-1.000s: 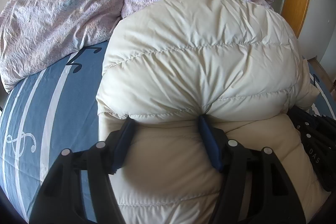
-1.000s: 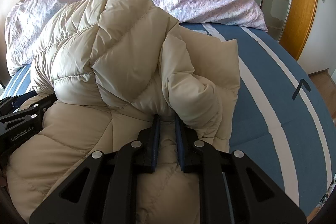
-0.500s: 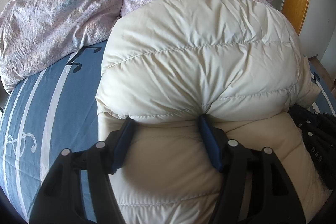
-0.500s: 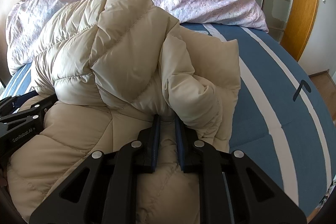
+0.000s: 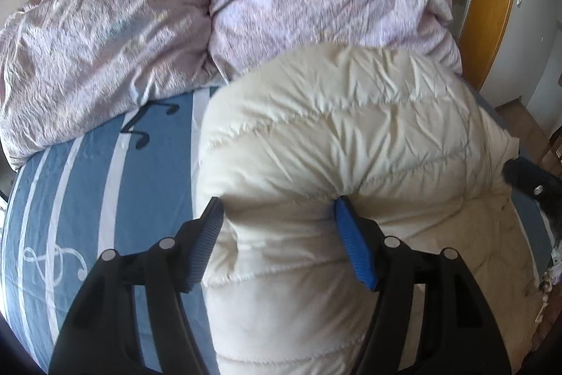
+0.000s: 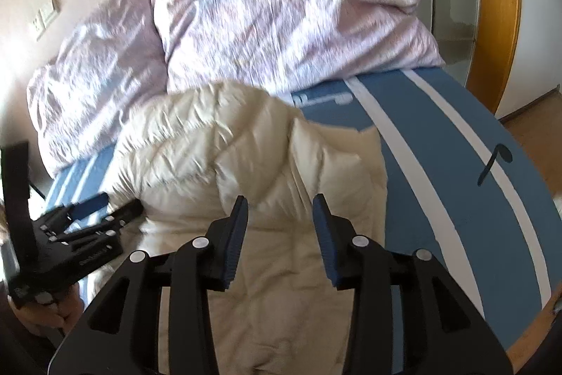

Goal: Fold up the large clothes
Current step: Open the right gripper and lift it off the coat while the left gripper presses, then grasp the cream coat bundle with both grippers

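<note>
Both wrist views face the duvet (image 5: pixel 105 23) closely, sharing the jacket (image 6: pixel 217 143).

Puffy cream jacket (image 5: pixel 333 143) fills middle of bed, bulging between spread fingers of left gripper (image 5: pixel 277 217). Lilac duvet (image 6: pixel 267 20) heaped across head of bed blocks way forward. Bare blue striped sheet (image 6: pixel 456 171) lies open right of jacket; another strip (image 5: pixel 105 185) open on left. Right gripper (image 6: pixel 280 204) hovers parted above jacket edge.
</note>
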{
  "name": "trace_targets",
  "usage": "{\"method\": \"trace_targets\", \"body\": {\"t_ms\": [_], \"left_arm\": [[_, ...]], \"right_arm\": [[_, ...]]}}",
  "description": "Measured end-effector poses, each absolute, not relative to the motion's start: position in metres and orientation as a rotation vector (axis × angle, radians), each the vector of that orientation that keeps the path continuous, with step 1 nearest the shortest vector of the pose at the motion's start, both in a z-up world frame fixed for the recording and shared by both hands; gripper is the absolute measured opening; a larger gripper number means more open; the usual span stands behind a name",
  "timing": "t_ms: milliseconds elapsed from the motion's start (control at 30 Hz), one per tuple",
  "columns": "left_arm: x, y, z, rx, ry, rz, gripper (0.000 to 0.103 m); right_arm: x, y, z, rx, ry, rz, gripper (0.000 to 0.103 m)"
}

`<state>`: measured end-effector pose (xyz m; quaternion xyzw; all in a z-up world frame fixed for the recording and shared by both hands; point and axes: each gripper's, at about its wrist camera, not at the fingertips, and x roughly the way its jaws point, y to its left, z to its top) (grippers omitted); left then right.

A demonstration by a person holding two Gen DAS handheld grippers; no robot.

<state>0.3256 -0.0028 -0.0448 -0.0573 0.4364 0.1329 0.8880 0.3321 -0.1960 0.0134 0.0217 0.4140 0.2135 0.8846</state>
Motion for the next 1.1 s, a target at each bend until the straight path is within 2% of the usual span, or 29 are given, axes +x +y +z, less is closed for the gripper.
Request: {"method": "trace_targets", "body": {"t_ms": [133,467,1100], "left_arm": [[0.333,-0.004,-0.041,-0.094,0.901,0.273,0.067],[0.345,-0.009,-0.045,-0.067,0.899,0.268,0.070],[0.348,-0.008,-0.070,-0.090,0.916,0.269,0.076]], "right_arm": [[0.338,-0.182,0.025,0.044,0.855,0.464,0.040],[0.343,-0.168,-0.024,-0.017,0.949,0.387,0.040],[0.339,-0.173,-0.062,-0.064,0.927,0.376,0.041]]}}
